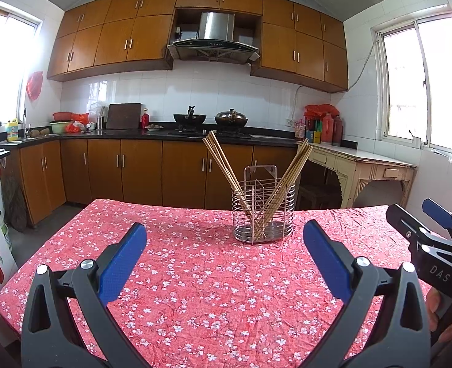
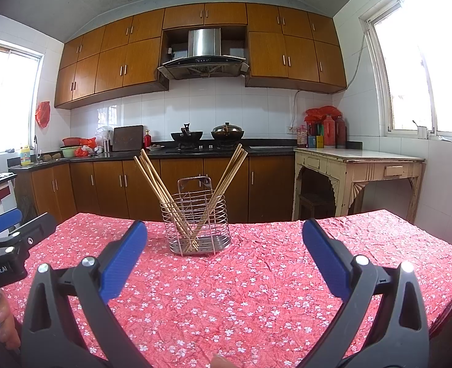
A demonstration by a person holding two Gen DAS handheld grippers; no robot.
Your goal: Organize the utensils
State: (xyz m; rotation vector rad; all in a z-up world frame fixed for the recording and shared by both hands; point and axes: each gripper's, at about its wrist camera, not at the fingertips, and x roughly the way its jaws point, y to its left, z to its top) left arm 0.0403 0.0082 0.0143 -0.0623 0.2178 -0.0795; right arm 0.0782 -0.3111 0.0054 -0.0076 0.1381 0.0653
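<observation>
The left gripper [image 1: 224, 256] hangs over the counter [image 1: 195, 291] with its blue fingers [image 1: 121, 263] spread wide and nothing between them; the right gripper [image 2: 224, 256] hangs beside it, likewise wide apart and empty; ahead of both, near the counter's far edge, a wire holder [image 2: 195, 227] stands upright on the red flowered cloth; chopsticks [image 2: 155, 184] lean out of it in two bunches, one left, one right, crossing low inside.
</observation>
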